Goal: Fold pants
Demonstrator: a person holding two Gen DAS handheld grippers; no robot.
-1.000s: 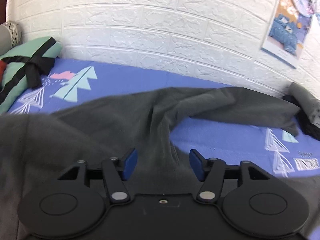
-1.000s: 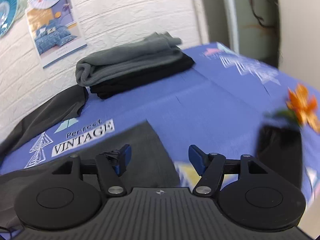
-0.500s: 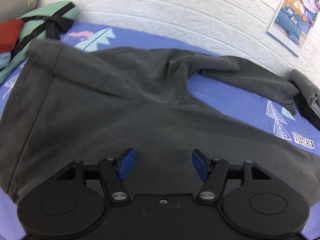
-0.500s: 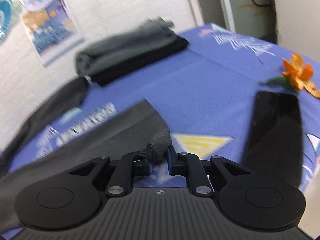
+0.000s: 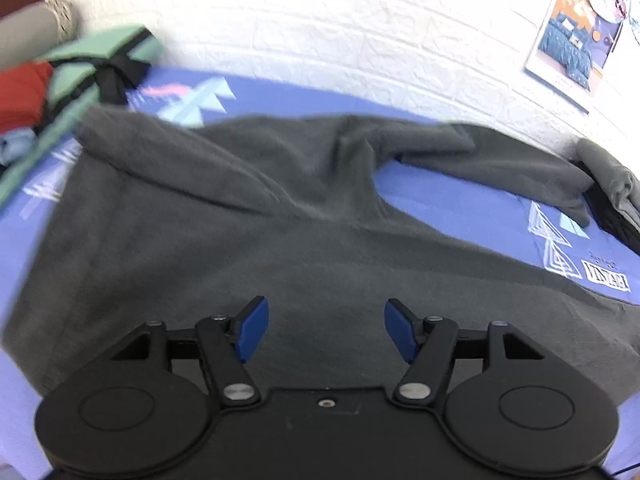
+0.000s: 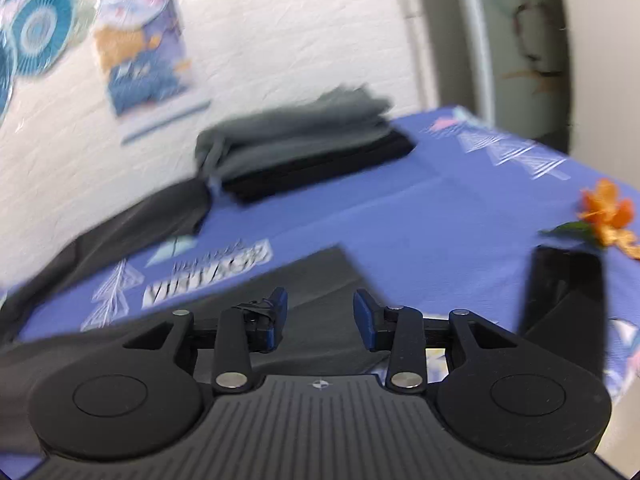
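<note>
While the dark grey pants [image 5: 248,248] lie spread on the bed [image 5: 460,208], waist end toward the left w/ its band rolled over, legs run off to the right: far leg bunched near the wall, near leg flat along the bed's front edge. Left gripper [image 5: 326,330] hovers over the seat area, jaws wide, nothing between them. Right gripper [image 6: 320,314] sits over the near leg's hem; jaws are opening, cloth below them but not pinched. Beyond it: a folded stack [image 6: 304,148] by the wall, an orange flower [image 6: 610,210] and a black slab-like thing [image 6: 564,292] to the right. Step in hand looks like laying out/straightening before the first fold. Next move prob. needs the far leg pulled straight, then brought over onto the near one, edges matched.
</note>
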